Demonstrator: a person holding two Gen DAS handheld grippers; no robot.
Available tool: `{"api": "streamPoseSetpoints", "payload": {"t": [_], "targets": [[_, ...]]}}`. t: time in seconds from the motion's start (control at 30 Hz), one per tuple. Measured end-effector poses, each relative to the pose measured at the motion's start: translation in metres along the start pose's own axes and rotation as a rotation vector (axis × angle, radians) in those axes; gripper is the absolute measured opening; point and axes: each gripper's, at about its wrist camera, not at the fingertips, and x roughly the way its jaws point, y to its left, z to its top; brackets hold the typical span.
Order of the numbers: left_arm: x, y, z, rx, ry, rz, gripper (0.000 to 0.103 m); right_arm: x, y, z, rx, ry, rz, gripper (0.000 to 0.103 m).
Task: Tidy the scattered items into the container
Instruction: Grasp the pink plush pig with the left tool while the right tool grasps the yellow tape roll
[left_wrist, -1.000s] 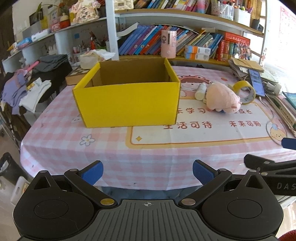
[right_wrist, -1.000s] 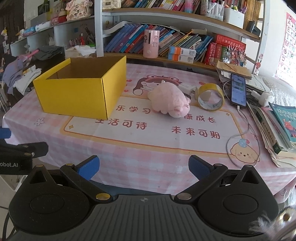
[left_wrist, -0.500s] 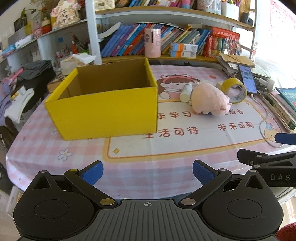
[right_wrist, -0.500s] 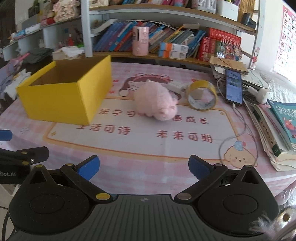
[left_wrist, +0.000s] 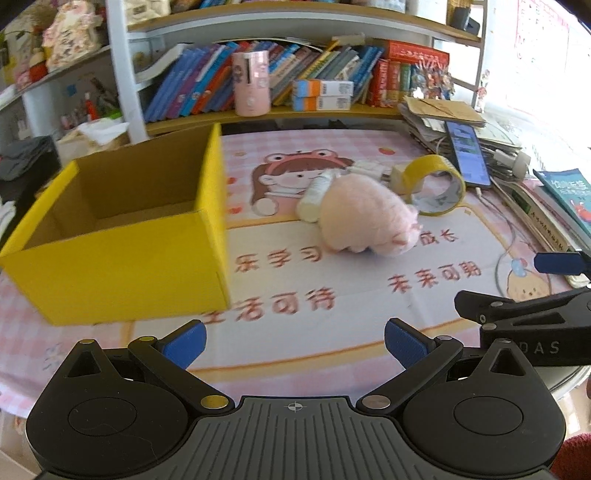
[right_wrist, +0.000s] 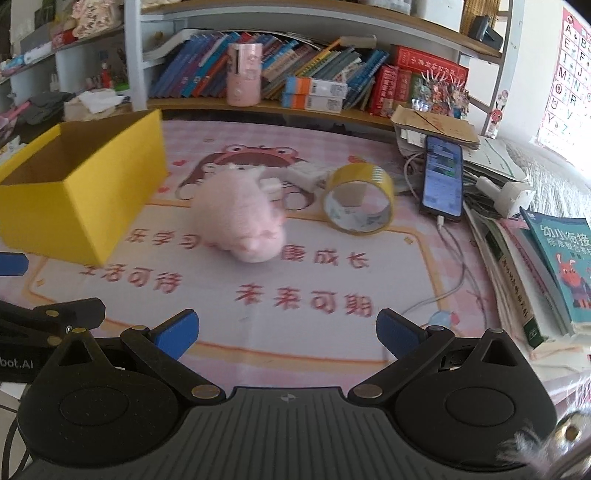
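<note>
Both grabbers are wide open and hold nothing. The left gripper (left_wrist: 293, 341) has the yellow box (left_wrist: 122, 266) ahead on its left. The right gripper (right_wrist: 286, 334) points at the pink plush toy (right_wrist: 240, 221), with the tape roll (right_wrist: 358, 203) just right of the toy

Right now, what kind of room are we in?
Probably a child's study or playroom at home: bookshelf packed with picture books, an alphabet poster on the wall, and a cartoon-print pink tablecloth holding a plush toy and a yellow box.
</note>
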Motion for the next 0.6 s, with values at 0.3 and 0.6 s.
{"api": "streamPoseSetpoints", "payload": {"t": [0.3,0.6], "targets": [[0.025,-0.04,0.036,-0.027,-0.012,0.02,0.103,0.026,-0.053,0.029,-0.039,-0.019,0.025,0.103],[0.056,-0.067,0.068,-0.091,-0.01,0.076,0.103,0.06,-0.104,0.058,-0.072,-0.04,0.057,0.101]]}}
